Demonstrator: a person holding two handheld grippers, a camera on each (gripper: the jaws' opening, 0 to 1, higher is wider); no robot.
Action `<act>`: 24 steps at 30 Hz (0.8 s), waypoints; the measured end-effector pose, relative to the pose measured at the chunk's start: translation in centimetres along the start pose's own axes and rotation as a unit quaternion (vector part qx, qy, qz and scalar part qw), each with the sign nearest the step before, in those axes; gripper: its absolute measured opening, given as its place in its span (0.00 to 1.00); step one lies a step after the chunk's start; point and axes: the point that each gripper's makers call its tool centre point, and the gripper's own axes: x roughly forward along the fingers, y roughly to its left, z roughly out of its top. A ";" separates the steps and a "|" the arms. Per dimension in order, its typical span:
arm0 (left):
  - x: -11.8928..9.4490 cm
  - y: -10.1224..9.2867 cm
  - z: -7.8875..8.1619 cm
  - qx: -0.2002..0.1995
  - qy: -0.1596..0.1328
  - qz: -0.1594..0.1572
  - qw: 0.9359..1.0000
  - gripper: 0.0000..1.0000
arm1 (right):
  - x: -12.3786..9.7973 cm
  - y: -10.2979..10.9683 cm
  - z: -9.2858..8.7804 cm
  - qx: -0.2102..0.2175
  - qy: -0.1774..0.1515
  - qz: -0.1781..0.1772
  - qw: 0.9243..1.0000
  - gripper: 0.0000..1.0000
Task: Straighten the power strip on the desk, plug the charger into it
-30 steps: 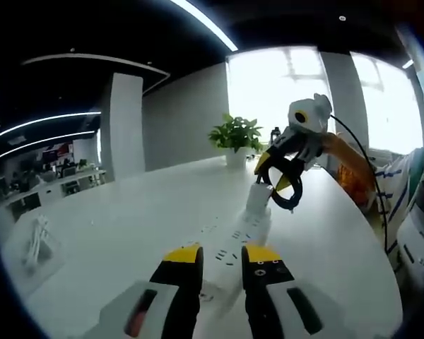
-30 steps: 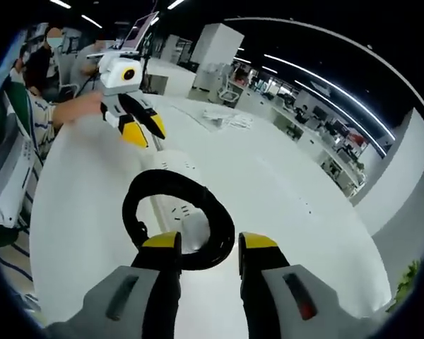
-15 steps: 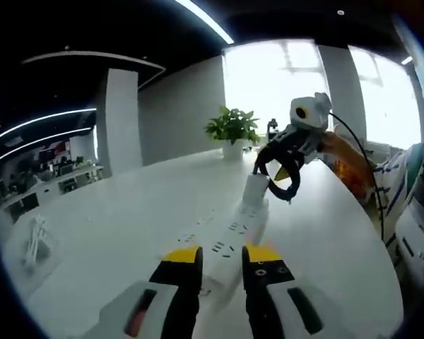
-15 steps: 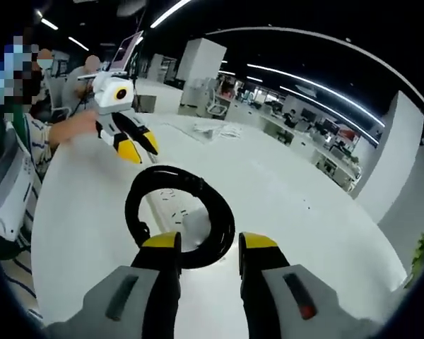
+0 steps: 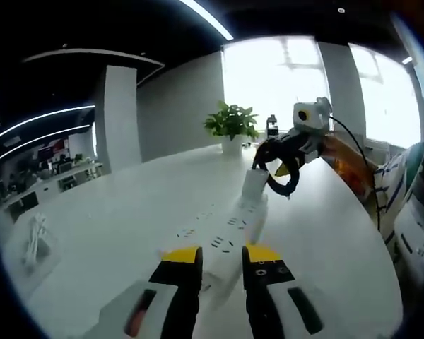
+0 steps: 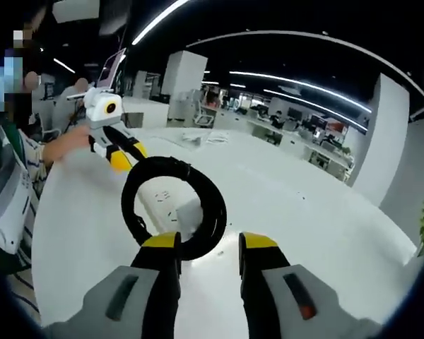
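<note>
Left gripper view first: the left tongs (image 5: pixel 221 256) rise from the bottom edge with yellow tips, their jaws set on either side of the near end of the white power strip (image 5: pixel 234 229), apparently gripping it. That strip runs away from them along the white desk (image 5: pixel 113 233), its sockets facing up, toward the right tongs (image 5: pixel 283 166), which hang above its far end with a black coiled cable (image 5: pixel 275 169) held in them. Farther back a potted plant (image 5: pixel 231 127) stands at the desk's far edge before bright windows, and a person's striped sleeve (image 5: pixel 403 191) sits at the right margin. From the right gripper view, the right tongs (image 6: pixel 208 241) are nearest, the black coiled cable (image 6: pixel 173 208) pinched at the left jaw and looping up over the desk (image 6: pixel 304 212). Through and beyond the loop lies the power strip (image 6: pixel 171 208), and at its far end the left tongs (image 6: pixel 124 157) reach down to it, held by a person's hand (image 6: pixel 65 141).
</note>
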 end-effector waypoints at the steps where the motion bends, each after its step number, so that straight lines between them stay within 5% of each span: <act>1: 0.0 0.0 -0.1 0.001 0.002 0.000 1.000 0.22 | -0.1 -0.1 -0.1 0.003 -0.001 0.001 1.000 0.30; 24: 0.1 0.5 -1.3 0.004 0.032 0.010 0.999 0.24 | 1.1 1.1 -5.3 0.056 0.027 0.012 0.998 0.28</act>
